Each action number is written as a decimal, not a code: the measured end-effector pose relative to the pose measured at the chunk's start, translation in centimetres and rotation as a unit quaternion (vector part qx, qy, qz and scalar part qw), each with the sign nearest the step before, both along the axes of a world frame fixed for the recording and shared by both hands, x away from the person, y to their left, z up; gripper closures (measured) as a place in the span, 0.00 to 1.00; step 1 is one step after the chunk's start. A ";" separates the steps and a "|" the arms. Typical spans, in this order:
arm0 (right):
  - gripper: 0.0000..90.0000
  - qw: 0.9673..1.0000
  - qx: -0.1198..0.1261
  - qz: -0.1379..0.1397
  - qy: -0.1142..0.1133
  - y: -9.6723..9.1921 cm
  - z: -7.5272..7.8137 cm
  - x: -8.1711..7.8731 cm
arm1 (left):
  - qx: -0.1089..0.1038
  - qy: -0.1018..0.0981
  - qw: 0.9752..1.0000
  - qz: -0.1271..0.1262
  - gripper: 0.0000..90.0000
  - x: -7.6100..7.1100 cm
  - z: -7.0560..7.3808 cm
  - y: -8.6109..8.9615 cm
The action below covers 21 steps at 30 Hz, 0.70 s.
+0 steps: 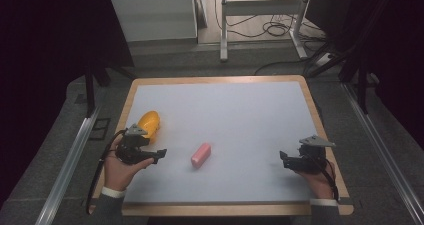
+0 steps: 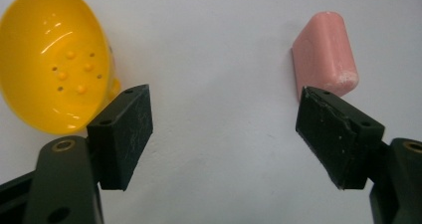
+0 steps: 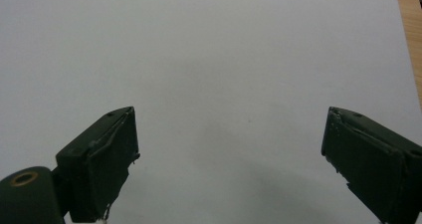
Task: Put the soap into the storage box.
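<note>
Two things are counted on the white mat [image 1: 240, 110]: one yellow bowl [image 1: 148, 122] and one pink block [image 1: 201, 154]. The bowl is seen tipped on its side, small holes in its bottom, nothing inside. Just beside the bowl, the left gripper [image 1: 159, 155] is held, jaws wide apart, nothing gripped. The block lies near, right of the bowl. Farthest right of the bowl, the right gripper [image 1: 284, 159] is held wide open, unloaded.

Bowl [image 1: 148, 123] left on table [image 1: 250, 110], soap bar [image 1: 201, 154] right of it, nearer front.
</note>
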State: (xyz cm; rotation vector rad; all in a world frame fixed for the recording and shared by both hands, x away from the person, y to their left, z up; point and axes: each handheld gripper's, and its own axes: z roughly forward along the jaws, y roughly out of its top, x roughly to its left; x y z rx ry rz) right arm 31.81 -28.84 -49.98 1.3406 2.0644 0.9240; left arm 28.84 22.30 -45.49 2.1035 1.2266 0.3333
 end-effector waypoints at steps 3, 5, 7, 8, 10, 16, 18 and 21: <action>0.08 1.000 -0.001 -0.001 0.000 0.0 0.0 0.0 | 0.002 0.003 1.000 -0.004 0.25 0.1 0.0 -0.3; 0.08 1.000 -0.001 -0.002 0.000 0.0 0.0 0.0 | 0.005 0.003 1.000 -0.007 0.25 0.1 0.0 -0.6; 0.08 1.000 0.000 -0.004 0.000 0.0 0.1 0.0 | 0.007 0.000 1.000 -0.011 0.25 0.1 0.1 -1.0; 0.08 1.000 0.000 -0.005 -0.001 0.0 0.1 0.0 | 0.007 0.000 1.000 -0.012 0.25 0.2 0.1 -1.1; 0.08 1.000 -0.001 -0.006 0.001 -0.1 0.0 0.0 | 0.010 0.000 1.000 -0.015 0.25 0.2 0.1 -1.5; 0.08 1.000 -0.001 -0.007 0.002 -0.1 0.0 0.0 | 0.016 -0.001 1.000 -0.025 0.25 0.5 0.2 -2.5; 0.09 1.000 -0.001 -0.007 0.001 -0.1 0.0 0.0 | 0.017 -0.003 0.999 -0.030 0.25 0.5 0.4 -3.0; 0.09 1.000 -0.001 -0.006 0.001 -0.1 0.0 0.0 | 0.018 -0.005 0.999 -0.036 0.25 0.6 0.6 -3.7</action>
